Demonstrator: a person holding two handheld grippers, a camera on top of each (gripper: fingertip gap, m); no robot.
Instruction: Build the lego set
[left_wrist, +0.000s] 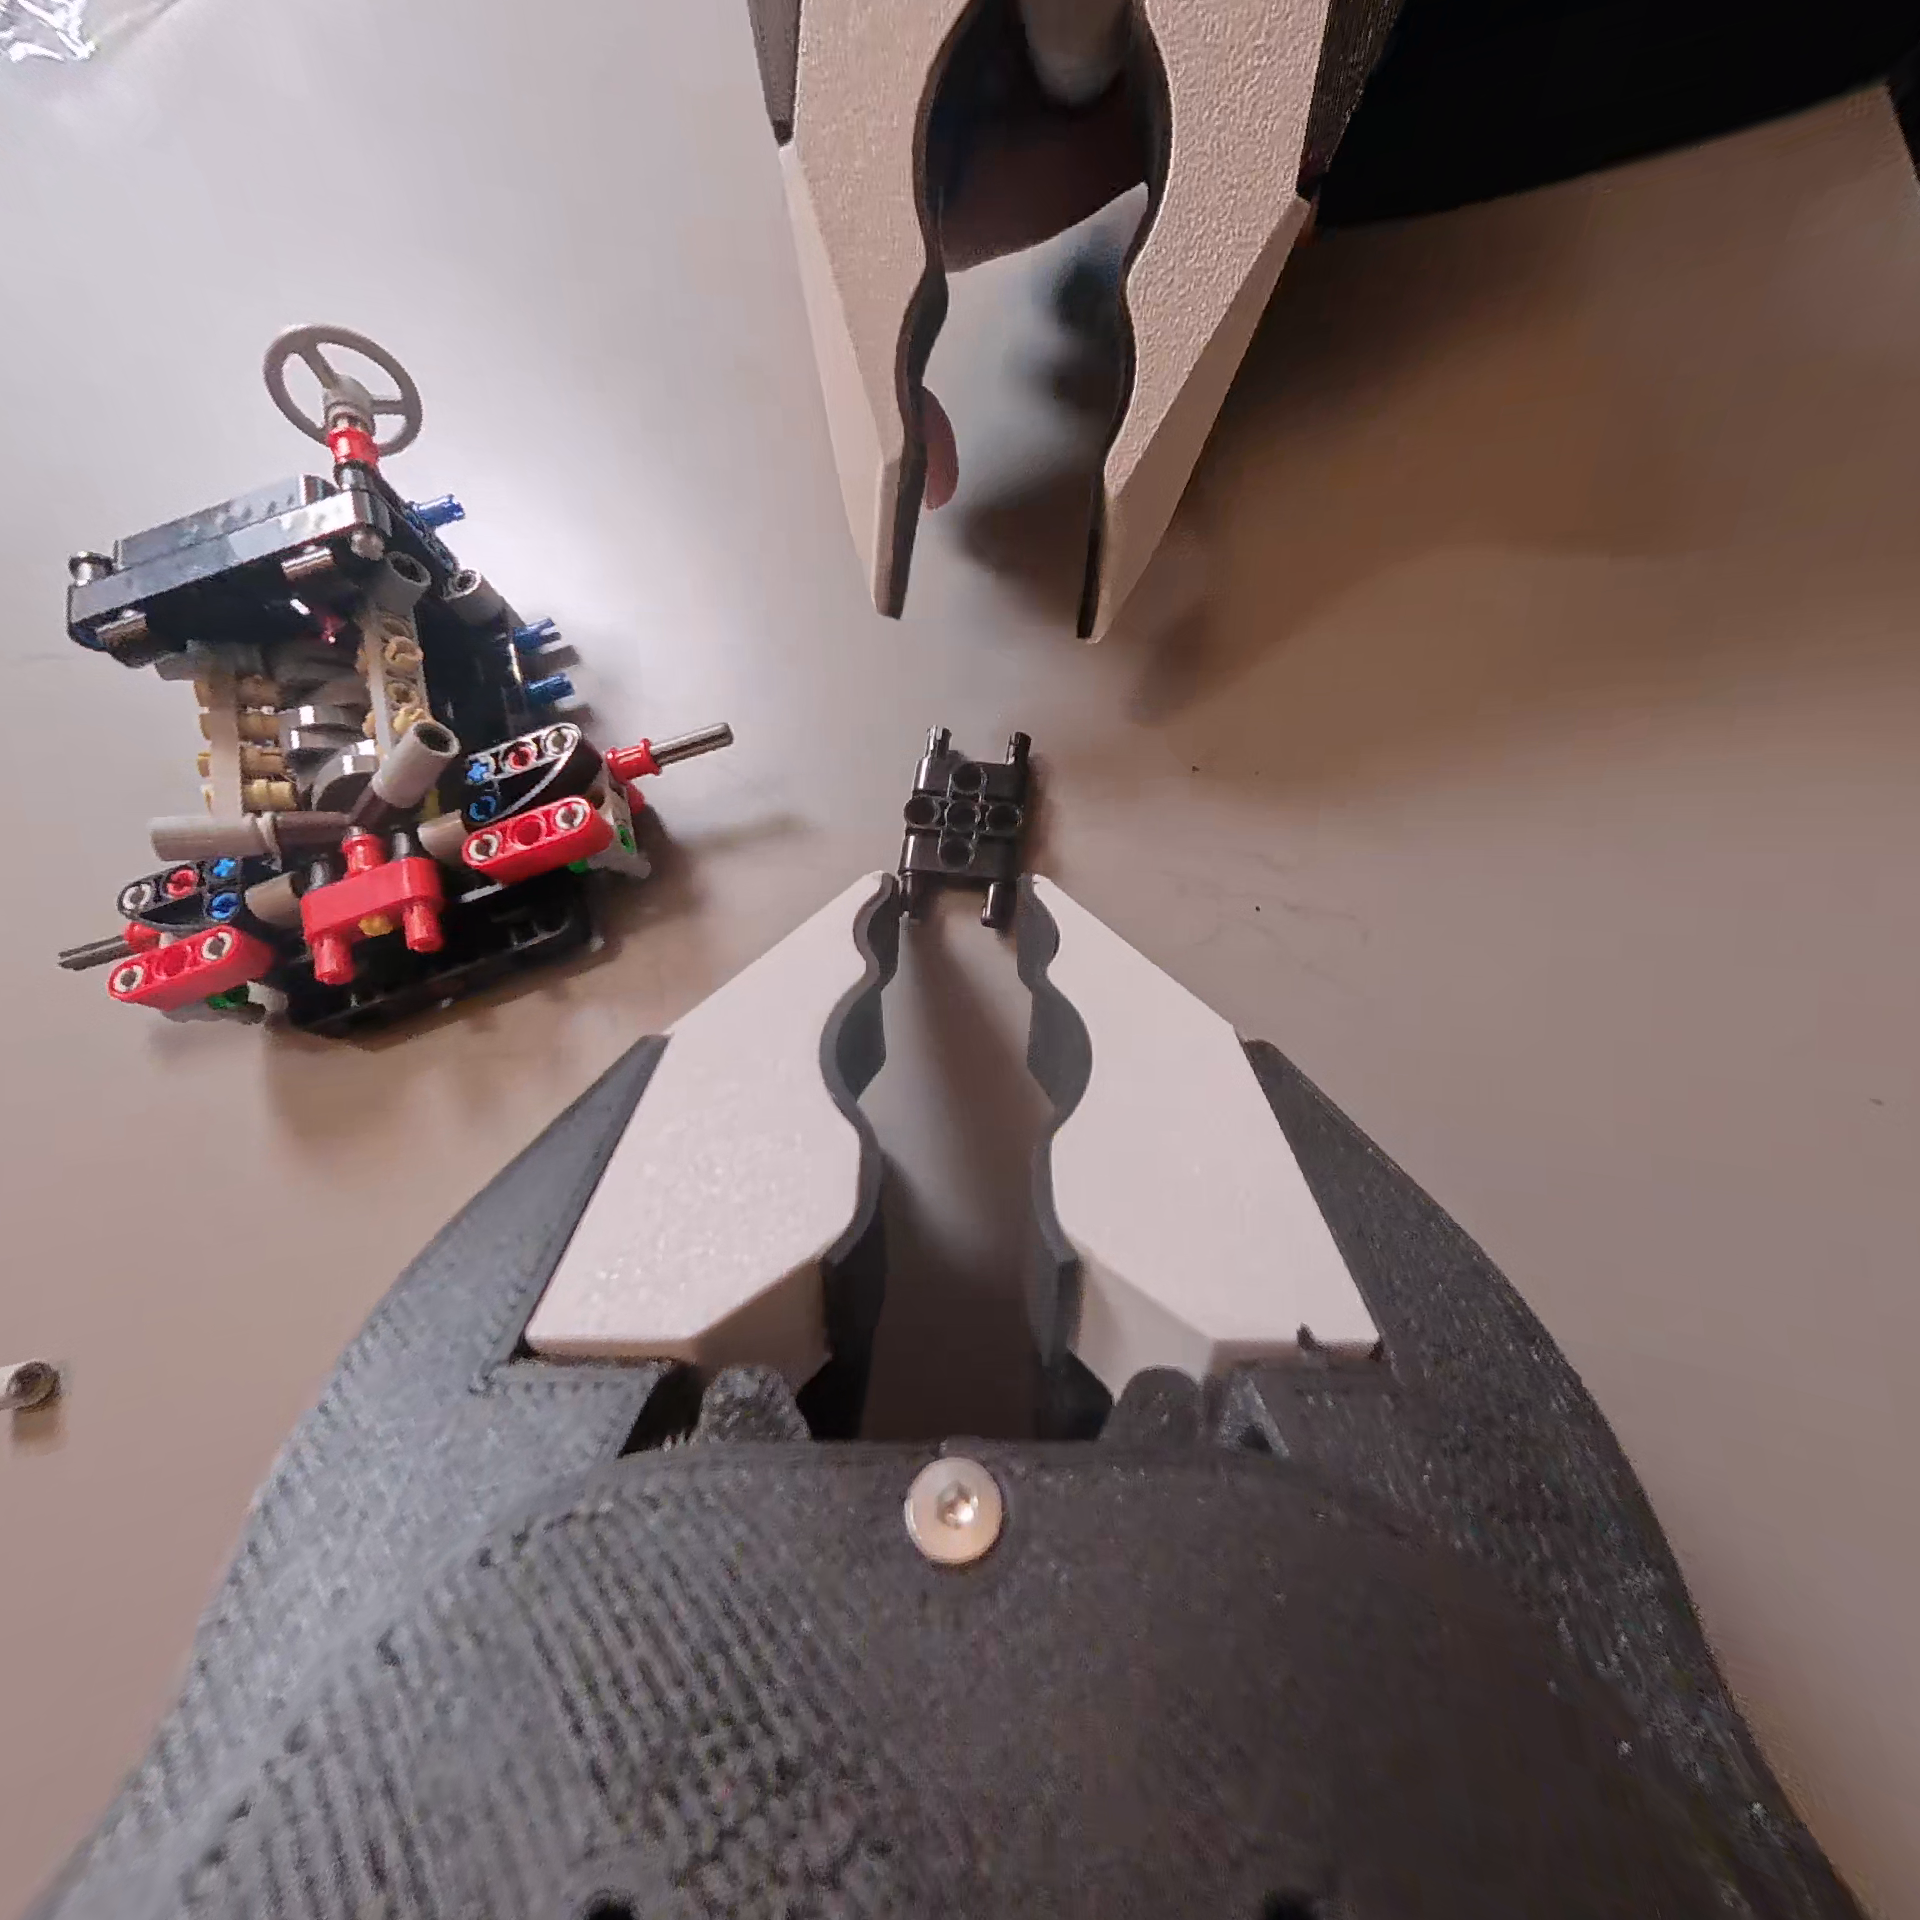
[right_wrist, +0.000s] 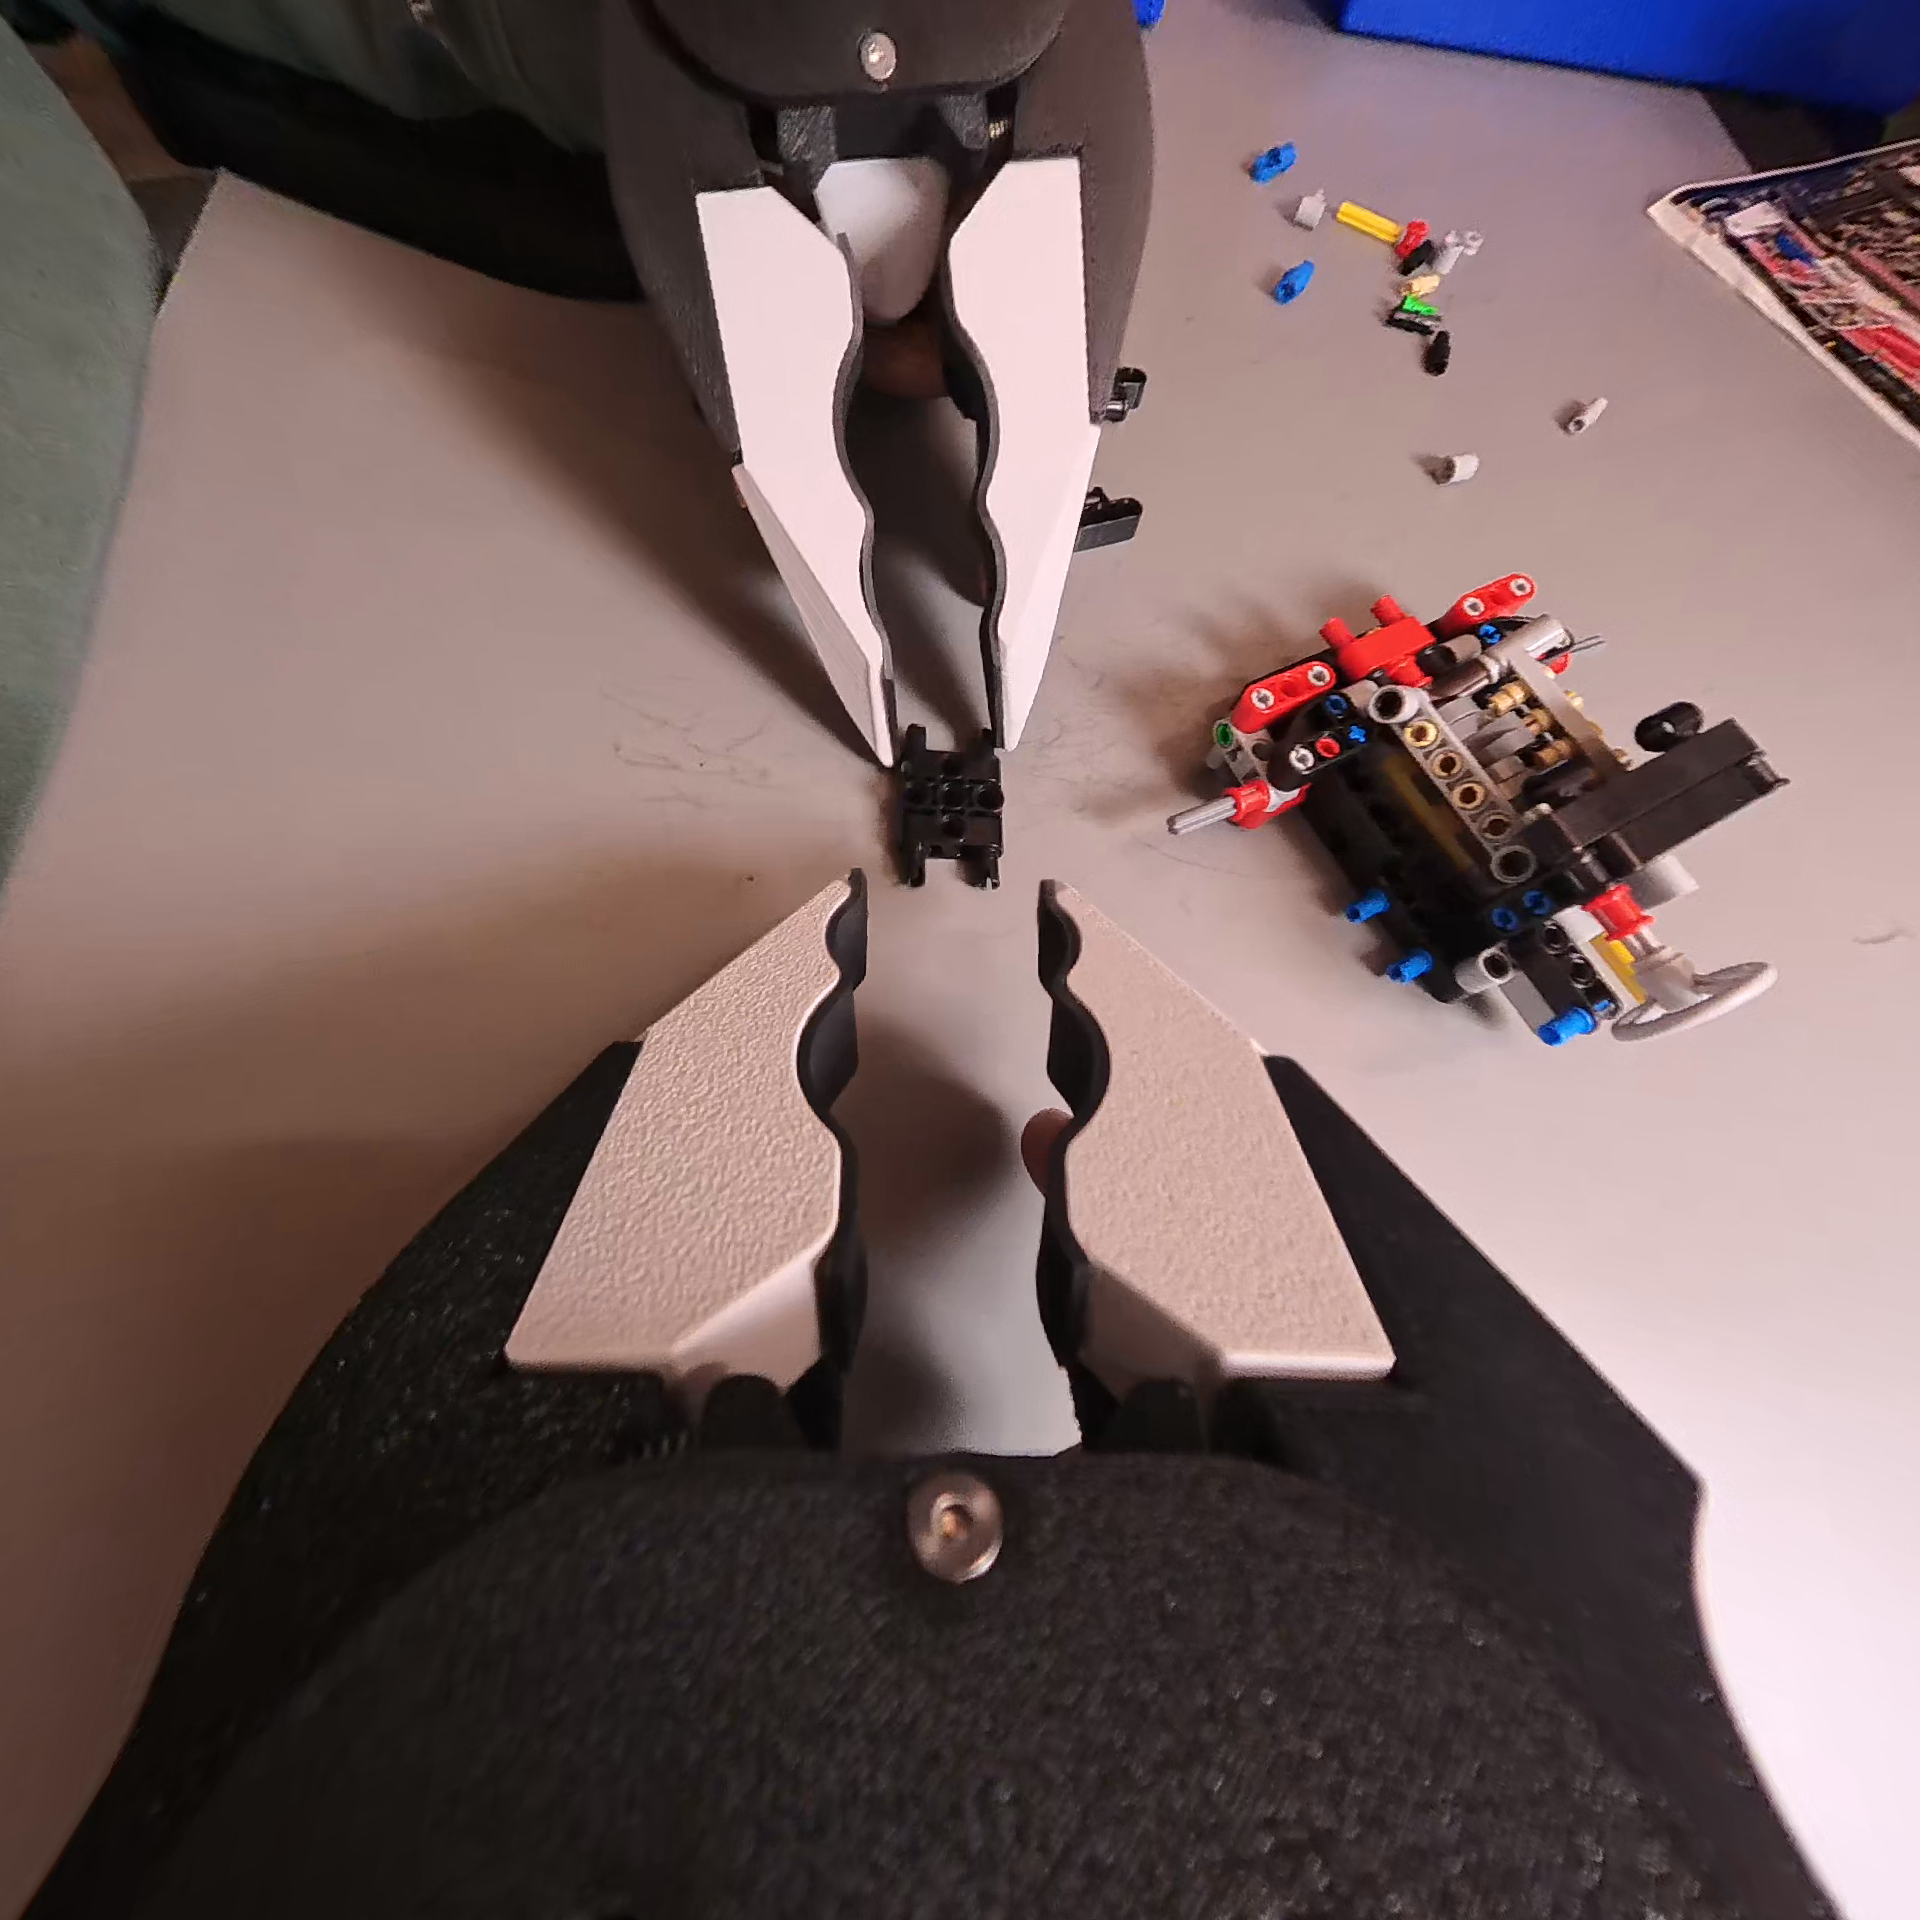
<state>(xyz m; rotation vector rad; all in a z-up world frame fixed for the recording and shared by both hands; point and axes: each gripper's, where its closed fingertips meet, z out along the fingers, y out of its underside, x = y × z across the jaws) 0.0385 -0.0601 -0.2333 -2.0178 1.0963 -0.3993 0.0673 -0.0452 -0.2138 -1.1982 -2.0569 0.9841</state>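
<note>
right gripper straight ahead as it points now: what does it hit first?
Likely the black connector piece on the table, just beyond the right gripper; behind it, the left gripper. Height above the table is unclear.

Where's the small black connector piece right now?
The black connector piece lies on the table between both grippers, at the left gripper fingertips; the partly built model sits off to its left in the left wrist view.

black connector (left_wrist: 964, 812) | red-black-grey model (left_wrist: 343, 748) | beige table (left_wrist: 1455, 935)
</note>
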